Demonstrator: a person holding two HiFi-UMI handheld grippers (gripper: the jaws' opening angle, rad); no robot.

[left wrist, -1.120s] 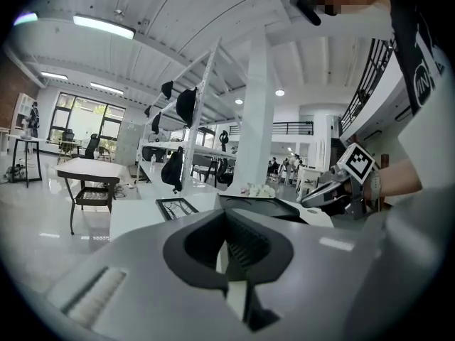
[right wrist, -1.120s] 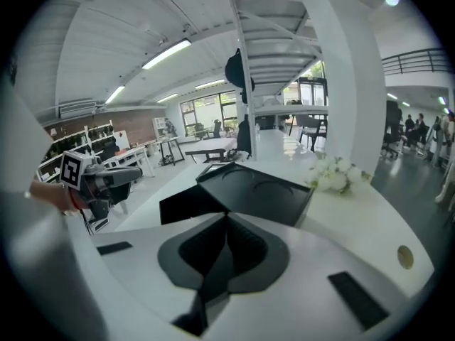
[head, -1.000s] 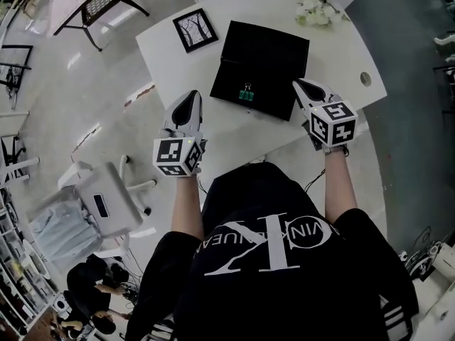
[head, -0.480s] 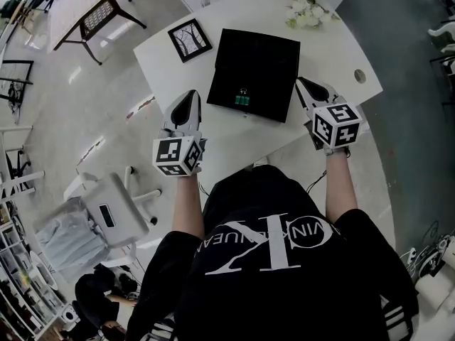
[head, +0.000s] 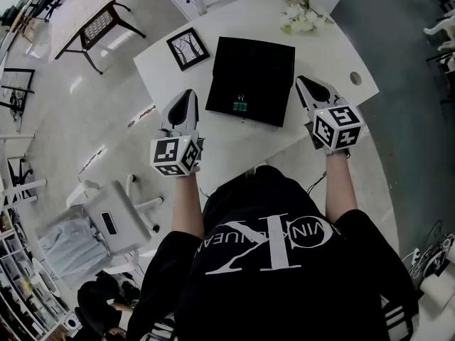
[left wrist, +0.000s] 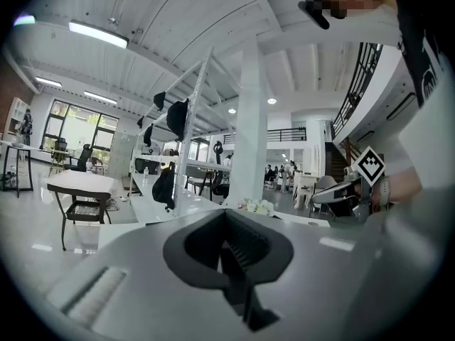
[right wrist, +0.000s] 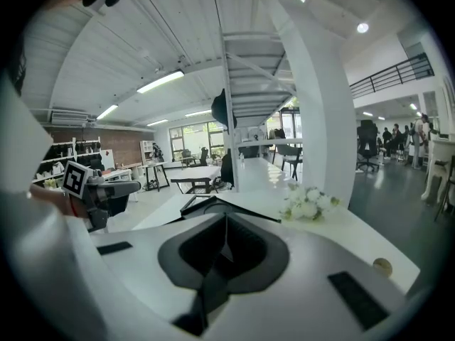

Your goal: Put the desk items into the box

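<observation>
Facing white desk [head: 234, 144] w/ black box [head: 252, 66] centred, in easy reach.
Frame [head: 188, 48] & flowers [head: 297, 18] beyond box; L gripper [head: 189, 94] & R gripper [head: 302, 84] flank it, jaws closed, empty, prob. poised to pick; green binder clip [head: 239, 106] at box's near edge.

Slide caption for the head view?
Left gripper and right gripper, both shut, flank the box with a clip.

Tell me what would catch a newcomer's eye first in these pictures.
A big black box sits in the middle of the white desk, with a small green binder clip at its near edge. The left gripper and right gripper hover on either side of it, jaws together and empty. Farther back are a framed picture and white flowers.
</observation>
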